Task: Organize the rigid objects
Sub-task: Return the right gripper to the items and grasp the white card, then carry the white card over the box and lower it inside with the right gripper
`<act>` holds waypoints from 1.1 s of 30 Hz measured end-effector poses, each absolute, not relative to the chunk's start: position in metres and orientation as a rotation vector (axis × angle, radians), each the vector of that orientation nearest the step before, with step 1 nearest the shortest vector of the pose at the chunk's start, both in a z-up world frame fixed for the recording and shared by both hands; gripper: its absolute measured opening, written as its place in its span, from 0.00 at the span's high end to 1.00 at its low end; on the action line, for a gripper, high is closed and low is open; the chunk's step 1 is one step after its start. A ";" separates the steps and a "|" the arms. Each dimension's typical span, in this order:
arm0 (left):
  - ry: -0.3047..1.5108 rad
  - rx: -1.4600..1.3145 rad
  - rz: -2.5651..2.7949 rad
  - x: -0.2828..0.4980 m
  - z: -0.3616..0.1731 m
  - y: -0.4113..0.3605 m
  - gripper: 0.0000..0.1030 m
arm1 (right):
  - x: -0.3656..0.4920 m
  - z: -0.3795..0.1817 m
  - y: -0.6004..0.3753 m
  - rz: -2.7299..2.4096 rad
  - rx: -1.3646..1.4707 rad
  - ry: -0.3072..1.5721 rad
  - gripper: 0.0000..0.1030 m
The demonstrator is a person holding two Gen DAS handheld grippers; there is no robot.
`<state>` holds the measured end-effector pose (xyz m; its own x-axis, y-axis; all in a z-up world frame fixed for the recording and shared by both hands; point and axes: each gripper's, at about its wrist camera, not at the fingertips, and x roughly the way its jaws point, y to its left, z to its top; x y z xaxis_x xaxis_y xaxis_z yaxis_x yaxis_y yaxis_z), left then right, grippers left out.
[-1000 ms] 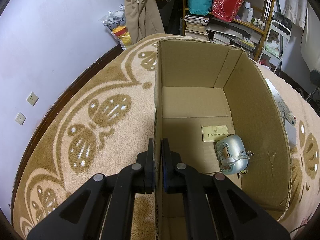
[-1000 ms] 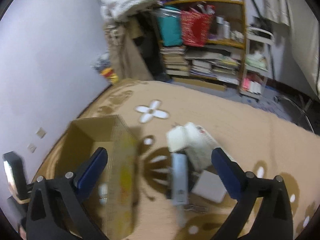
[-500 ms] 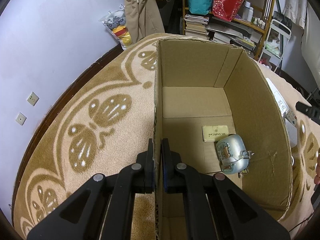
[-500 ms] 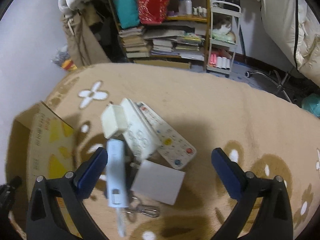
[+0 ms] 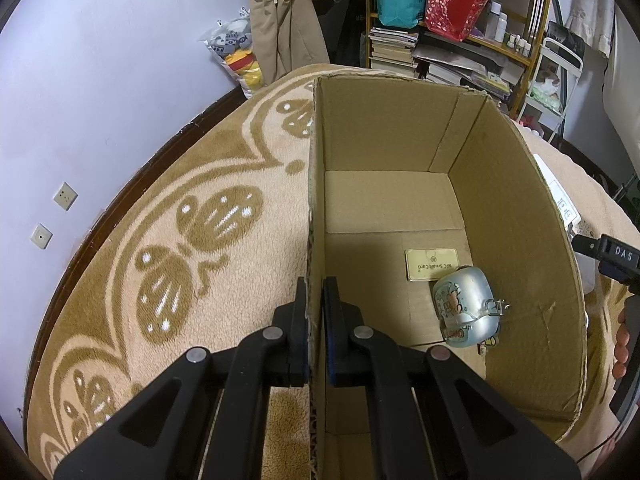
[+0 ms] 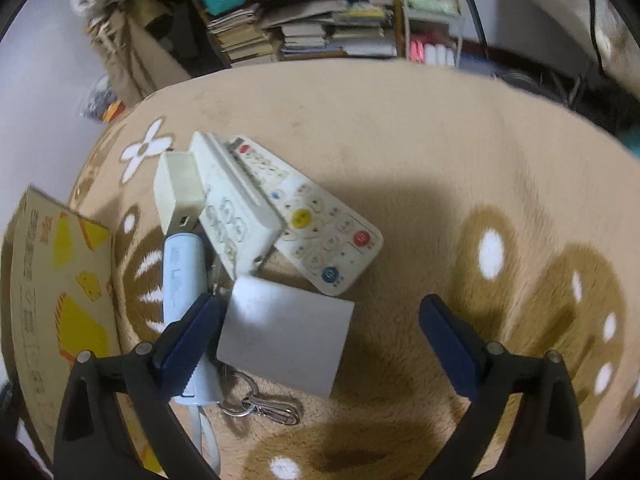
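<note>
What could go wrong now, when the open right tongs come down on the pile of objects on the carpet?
1. The grey card lies flat and touches the power strip and the keyring, so the right tongs may snag or push neighbours instead of gripping it.
2. The left tongs only pinch the box wall; a knock on the cardboard box could tilt it.

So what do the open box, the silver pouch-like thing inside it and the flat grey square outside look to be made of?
Box: corrugated cardboard, matte brown, with creases and raw-cut edges. Silver thing: shiny, with soft glare and a printed cartoon, so likely metallic-finish plastic or tin; I can't tell which. Grey square: smooth, dull, featureless face, possibly plastic or card; blur leaves it open.
</note>
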<state>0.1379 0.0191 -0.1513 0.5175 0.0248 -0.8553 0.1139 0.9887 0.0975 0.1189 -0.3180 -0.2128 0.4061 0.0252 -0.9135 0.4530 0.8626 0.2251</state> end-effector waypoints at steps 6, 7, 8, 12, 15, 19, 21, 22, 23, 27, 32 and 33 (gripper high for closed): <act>1.029 0.148 -0.055 0.139 -0.153 0.020 0.95 | 0.118 -0.219 -0.315 -0.276 0.487 1.139 0.00; 1.029 0.149 -0.055 0.138 -0.153 0.019 0.95 | 0.119 -0.219 -0.315 -0.277 0.490 1.141 0.00; 1.029 0.149 -0.056 0.138 -0.154 0.019 0.95 | 0.119 -0.220 -0.316 -0.279 0.502 1.146 0.00; 1.031 0.153 -0.055 0.138 -0.155 0.020 0.95 | 0.120 -0.218 -0.313 -0.301 0.512 1.160 0.00; 1.033 0.147 -0.054 0.139 -0.155 0.021 0.95 | 0.123 -0.218 -0.307 -0.293 0.483 1.186 0.00; 1.033 0.149 -0.054 0.139 -0.155 0.022 0.95 | 0.126 -0.216 -0.299 -0.283 0.439 1.186 0.06; 1.034 0.146 -0.054 0.139 -0.155 0.022 0.95 | 0.127 -0.214 -0.295 -0.274 0.428 1.189 0.19; 1.035 0.145 -0.054 0.139 -0.156 0.022 0.95 | 0.129 -0.212 -0.292 -0.268 0.413 1.192 0.22; 1.035 0.146 -0.054 0.139 -0.155 0.022 0.95 | 0.130 -0.211 -0.288 -0.259 0.397 1.201 0.27; 1.036 0.143 -0.053 0.139 -0.156 0.023 0.95 | 0.132 -0.219 -0.281 -0.297 0.358 1.290 0.34; 1.039 0.134 -0.055 0.140 -0.155 0.026 0.95 | 0.127 -0.212 -0.283 -0.292 0.363 1.260 0.36; 1.039 0.135 -0.056 0.140 -0.155 0.026 0.95 | 0.125 -0.210 -0.285 -0.294 0.369 1.255 0.37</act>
